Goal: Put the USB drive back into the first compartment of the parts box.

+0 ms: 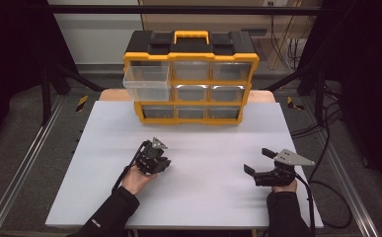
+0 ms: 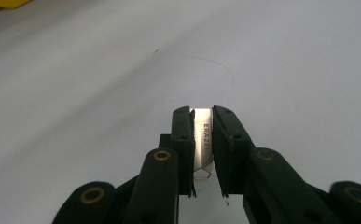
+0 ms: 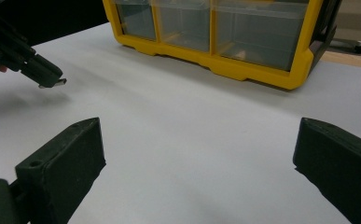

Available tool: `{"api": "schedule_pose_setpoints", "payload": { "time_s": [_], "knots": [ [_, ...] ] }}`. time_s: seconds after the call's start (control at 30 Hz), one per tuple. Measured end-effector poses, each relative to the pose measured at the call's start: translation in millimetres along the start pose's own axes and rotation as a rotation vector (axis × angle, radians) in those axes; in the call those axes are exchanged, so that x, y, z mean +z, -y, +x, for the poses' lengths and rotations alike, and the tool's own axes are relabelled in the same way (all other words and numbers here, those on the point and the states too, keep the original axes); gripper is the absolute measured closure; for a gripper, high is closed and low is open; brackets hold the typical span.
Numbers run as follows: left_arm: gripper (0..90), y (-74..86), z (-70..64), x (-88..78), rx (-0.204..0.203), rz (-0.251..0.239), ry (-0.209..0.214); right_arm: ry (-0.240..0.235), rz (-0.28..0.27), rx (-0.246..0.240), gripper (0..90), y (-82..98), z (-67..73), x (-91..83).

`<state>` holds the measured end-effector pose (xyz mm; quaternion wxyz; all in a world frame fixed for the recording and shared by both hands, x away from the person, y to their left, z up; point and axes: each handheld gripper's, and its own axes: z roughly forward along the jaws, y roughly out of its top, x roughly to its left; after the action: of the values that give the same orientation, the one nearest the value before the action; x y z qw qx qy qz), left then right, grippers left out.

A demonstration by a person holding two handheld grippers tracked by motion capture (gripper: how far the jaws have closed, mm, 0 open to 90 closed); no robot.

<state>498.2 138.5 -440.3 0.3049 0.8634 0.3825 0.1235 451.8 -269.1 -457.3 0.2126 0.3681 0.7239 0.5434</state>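
A small white eraser point(image 2: 201, 137) with the word "ERAZER" printed on it stands on edge between the jaws of my left gripper point(image 2: 201, 113), which is shut on it just above the white table point(image 2: 99, 93). In the high view the left gripper point(image 1: 154, 157) is left of the table's middle. The right gripper view catches the eraser point(image 3: 58, 84) poking from those jaws at the upper left. My right gripper point(image 1: 256, 160) hovers at the table's right side, and its jaws point(image 3: 199, 135) stand wide open with nothing between them.
A yellow and black drawer organizer point(image 1: 191, 79) stands at the far middle of the table, with clear drawers in three rows. Its top left drawer point(image 1: 146, 81) is pulled out. Cables point(image 1: 326, 197) trail off the table's right edge.
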Motion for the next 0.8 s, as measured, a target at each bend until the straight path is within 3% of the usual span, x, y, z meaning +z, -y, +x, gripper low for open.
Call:
{"api": "schedule_pose_setpoints", "payload": {
  "time_s": [0.8],
  "knots": [
    [78.1,-4.5,9.0,-23.9,-0.012,-0.049,-0.002,0.002,-0.001,0.0,2.2,0.0,-0.2,0.0]
  ]
}}
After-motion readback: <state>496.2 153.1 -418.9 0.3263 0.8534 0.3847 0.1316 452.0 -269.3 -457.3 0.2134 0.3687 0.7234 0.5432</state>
